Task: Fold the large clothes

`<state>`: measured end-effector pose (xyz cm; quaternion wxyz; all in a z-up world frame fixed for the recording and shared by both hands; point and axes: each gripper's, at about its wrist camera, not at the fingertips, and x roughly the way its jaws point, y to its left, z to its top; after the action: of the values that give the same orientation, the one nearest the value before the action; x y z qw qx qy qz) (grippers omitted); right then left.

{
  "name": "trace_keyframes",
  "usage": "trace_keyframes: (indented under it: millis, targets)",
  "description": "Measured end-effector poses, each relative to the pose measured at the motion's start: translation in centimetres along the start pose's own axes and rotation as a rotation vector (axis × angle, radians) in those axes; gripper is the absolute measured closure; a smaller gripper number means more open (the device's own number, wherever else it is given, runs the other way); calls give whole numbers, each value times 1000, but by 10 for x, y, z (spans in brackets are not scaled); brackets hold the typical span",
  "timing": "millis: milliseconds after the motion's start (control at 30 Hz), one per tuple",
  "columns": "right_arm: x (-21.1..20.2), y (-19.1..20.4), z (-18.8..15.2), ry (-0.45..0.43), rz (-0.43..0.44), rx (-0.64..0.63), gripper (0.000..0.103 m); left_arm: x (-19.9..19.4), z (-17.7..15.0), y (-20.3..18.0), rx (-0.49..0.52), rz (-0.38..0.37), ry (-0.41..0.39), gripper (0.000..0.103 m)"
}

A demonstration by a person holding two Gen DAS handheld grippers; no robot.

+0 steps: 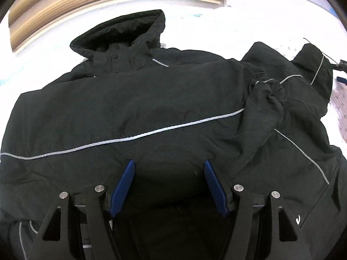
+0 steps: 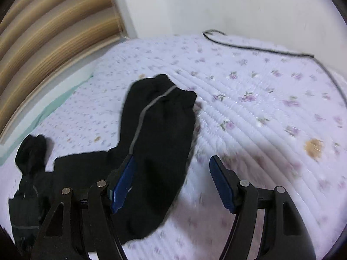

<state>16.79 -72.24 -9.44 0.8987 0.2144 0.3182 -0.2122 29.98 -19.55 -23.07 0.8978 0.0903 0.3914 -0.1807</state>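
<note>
**Black hooded jacket spread on the quilted bed, both claws apart**

The black hooded jacket (image 1: 141,112) is seen lying flat on the floral quilted bedspread (image 2: 260,112), directly beneath and ahead of the left gripper (image 1: 169,165). That claw's blue pads (image 1: 122,186) are held apart above the lower body of the garment, and no cloth is pinched between them. The hood (image 1: 121,32) is turned toward the striped headboard (image 1: 108,2), and one sleeve is folded across the chest, its elastic cuff (image 1: 264,84) gathered at the right. Grey reflective piping (image 1: 134,137) is run diagonally over the fabric.

In the blurred right wrist view, the other sleeve (image 2: 158,130) is seen stretched out on the bedspread, apparently just past the left finger of the right gripper (image 2: 173,160). Its jaws are spread, with only bedding between them. A black cable (image 2: 256,47) is laid near the far edge.
</note>
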Motion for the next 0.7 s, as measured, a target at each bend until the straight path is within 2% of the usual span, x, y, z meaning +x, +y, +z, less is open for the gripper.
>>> trace_keyframes:
  millis: [133, 167, 200, 233, 267, 300, 400, 433, 500, 633, 700]
  targets:
    - [31, -2, 15, -1, 87, 50, 29, 1, 0, -1, 6, 5, -6, 35]
    - [38, 2, 19, 7, 117, 59, 35, 2, 0, -1, 8, 7, -7, 35]
    - [42, 6, 21, 21, 147, 59, 55, 2, 0, -1, 8, 8, -7, 35]
    - [47, 10, 23, 38, 167, 54, 62, 1, -1, -1, 9, 7, -7, 35]
    - [50, 15, 24, 49, 180, 45, 75, 1, -1, -1, 11, 8, -7, 35]
    - [47, 19, 23, 38, 179, 31, 80, 1, -1, -1, 11, 9, -6, 35]
    - [25, 22, 19, -16, 167, 4, 87, -1, 3, -4, 19, 24, 7, 35]
    - [10, 20, 18, -42, 138, -11, 87, -4, 6, -5, 24, 25, 12, 35]
    - [-13, 14, 16, -85, 99, -31, 88, -19, 15, -11, 28, -22, -3, 36]
    - [-54, -15, 18, -148, 27, -13, 88, -51, 41, -31, 17, -122, -93, 35]
    - [-52, -22, 16, -132, 9, -14, 88, -42, 53, -44, 5, -177, -52, 35]
